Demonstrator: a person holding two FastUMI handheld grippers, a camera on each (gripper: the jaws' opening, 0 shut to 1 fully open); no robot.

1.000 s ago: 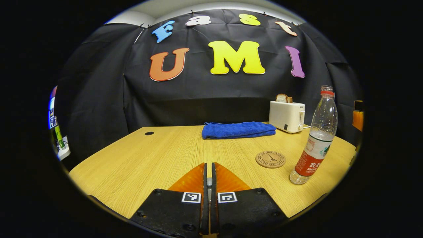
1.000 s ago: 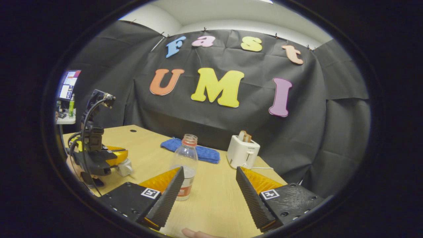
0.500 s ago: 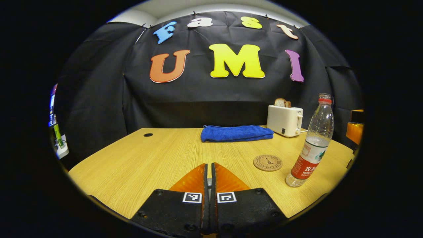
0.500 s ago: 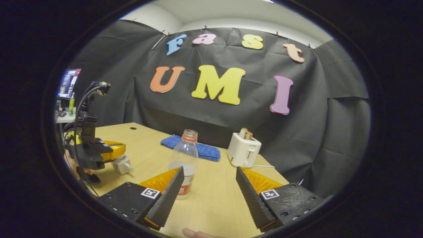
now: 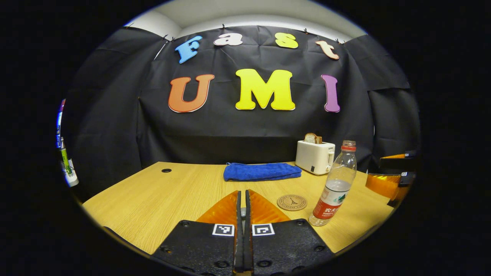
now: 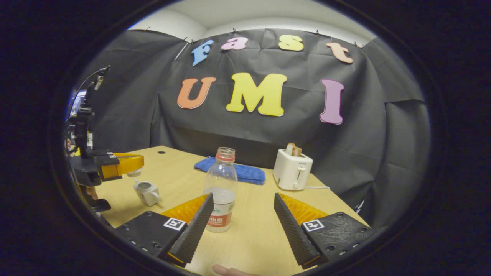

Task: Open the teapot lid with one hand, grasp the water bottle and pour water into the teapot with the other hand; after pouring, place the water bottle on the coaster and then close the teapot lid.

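- Left tool (image 6: 126, 163) at frame left, raised above the open teapot (image 6: 147, 192), pinching its lid (image 6: 134, 173).
- Right tool (image 6: 243, 218) spread, water bottle (image 6: 220, 191) upright just ahead, on the counter (image 6: 253, 230).
- Coaster (image 5: 292, 202) beside the bottle.

Clear water bottle (image 6: 219, 190) upright, uncapped — small white teapot (image 6: 147, 192) open, round coaster (image 5: 292, 202) beside bottle

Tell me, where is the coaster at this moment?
In the left gripper view the coaster lies flat on the table, just left of the water bottle and in front of the blue towel.
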